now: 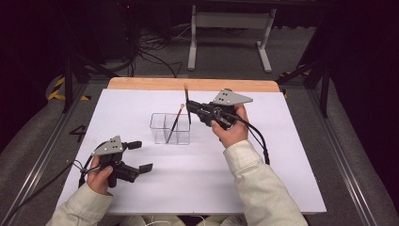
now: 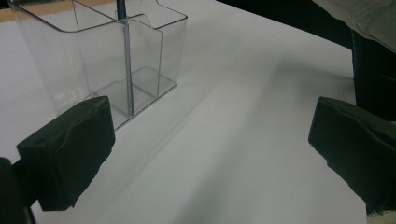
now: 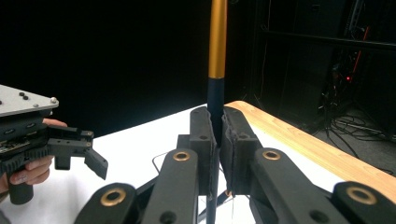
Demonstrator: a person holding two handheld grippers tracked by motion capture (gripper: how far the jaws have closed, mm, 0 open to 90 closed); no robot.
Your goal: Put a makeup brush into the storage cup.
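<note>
White tabletop [image 1: 197, 188] with wooden far edge, dark room behind. Clear two-compartment holder [image 1: 170, 128] stands at centre; one brush [image 1: 175, 123] leans in its right compartment. Right gripper [image 1: 189, 107], just right of the holder and above it, clenched on a second brush [image 3: 216, 56], black handle and gold ferrule, held upright. Left gripper [image 1: 139, 156] rests near the front left, jaws spread wide, holding nothing.

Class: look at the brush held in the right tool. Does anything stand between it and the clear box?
Nothing visible does. The right tool grips the brush upright beside the clear box. One brush already leans inside it.
</note>
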